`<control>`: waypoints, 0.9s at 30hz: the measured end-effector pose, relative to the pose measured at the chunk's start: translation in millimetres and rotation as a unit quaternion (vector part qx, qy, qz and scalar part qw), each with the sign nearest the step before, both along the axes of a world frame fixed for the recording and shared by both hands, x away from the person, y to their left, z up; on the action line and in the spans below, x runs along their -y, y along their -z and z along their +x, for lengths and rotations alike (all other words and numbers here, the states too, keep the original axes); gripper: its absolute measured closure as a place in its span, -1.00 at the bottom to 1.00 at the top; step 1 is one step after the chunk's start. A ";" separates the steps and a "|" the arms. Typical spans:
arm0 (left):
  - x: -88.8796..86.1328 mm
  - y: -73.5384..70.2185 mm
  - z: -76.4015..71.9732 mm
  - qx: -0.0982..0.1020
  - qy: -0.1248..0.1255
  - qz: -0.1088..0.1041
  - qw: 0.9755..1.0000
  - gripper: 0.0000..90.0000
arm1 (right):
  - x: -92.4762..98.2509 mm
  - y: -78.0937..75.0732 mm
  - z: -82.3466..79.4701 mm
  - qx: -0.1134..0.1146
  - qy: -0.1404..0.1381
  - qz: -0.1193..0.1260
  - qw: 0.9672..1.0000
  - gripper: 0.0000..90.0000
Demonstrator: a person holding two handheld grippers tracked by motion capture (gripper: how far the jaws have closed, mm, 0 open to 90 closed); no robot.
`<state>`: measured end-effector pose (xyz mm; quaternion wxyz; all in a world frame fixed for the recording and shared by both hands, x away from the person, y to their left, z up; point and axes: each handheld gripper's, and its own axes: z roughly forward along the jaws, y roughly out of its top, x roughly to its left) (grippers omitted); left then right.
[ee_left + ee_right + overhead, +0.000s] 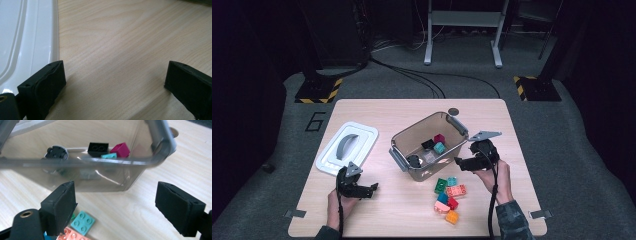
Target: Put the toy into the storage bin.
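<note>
A clear grey bin (438, 166) stands mid-table and holds a black brick (98, 147), a magenta brick (121, 149), a teal brick (109, 155) and a round black piece (57, 152). Several loose bricks (449, 196) lie in front of the bin, among them a teal plate (83, 222) and a salmon brick (72, 235). My right gripper (463, 163) hovers at the bin's right front corner; the right gripper (115, 202) is open with nothing between its pads. My left gripper (371, 190) rests low at the front left, and the left gripper (115, 82) is open over bare wood.
The bin's white lid (347, 147) lies flat at the left, its edge (53, 37) just beside my left gripper. Bare wooden tabletop (402, 210) stretches between my hands. Beyond the table are floor cables and stand feet with striped tape.
</note>
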<state>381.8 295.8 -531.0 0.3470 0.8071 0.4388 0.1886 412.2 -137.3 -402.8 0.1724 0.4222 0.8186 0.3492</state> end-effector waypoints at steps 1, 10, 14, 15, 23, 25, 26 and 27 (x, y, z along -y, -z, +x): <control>-0.1 -0.1 0.0 0.000 0.001 0.001 1.000 -0.93 | 0.7 3.1 -2.3 0.001 -0.001 0.000 1.000 -0.64; 0.0 0.0 0.0 0.000 0.000 0.000 1.000 -0.93 | 3.5 36.9 -20.1 -0.023 -0.004 0.010 1.000 -0.65; 0.0 0.0 0.0 0.000 0.000 0.000 1.000 -0.93 | 0.1 53.7 -26.0 -0.041 -0.006 0.012 0.999 -0.65; 0.0 0.0 0.0 0.000 0.000 0.000 1.000 -0.93 | -1.2 58.0 -27.5 -0.045 -0.006 0.010 0.999 -0.65; 0.0 0.0 0.0 0.000 0.000 0.000 1.000 -0.93 | -13.9 83.6 -35.6 -0.073 -0.008 -0.002 0.997 -0.64; 0.0 0.0 0.0 0.000 0.000 0.000 1.000 -0.93 | -14.2 87.8 -37.5 -0.076 -0.007 -0.004 0.997 -0.63; 0.0 0.0 0.0 0.000 0.000 0.000 1.000 -0.93 | -14.0 88.8 -38.0 -0.077 -0.004 -0.005 0.997 -0.62; 0.0 0.0 0.0 0.000 0.000 0.000 1.000 -0.93 | -12.9 90.1 -38.1 -0.075 -0.001 -0.008 0.997 -0.61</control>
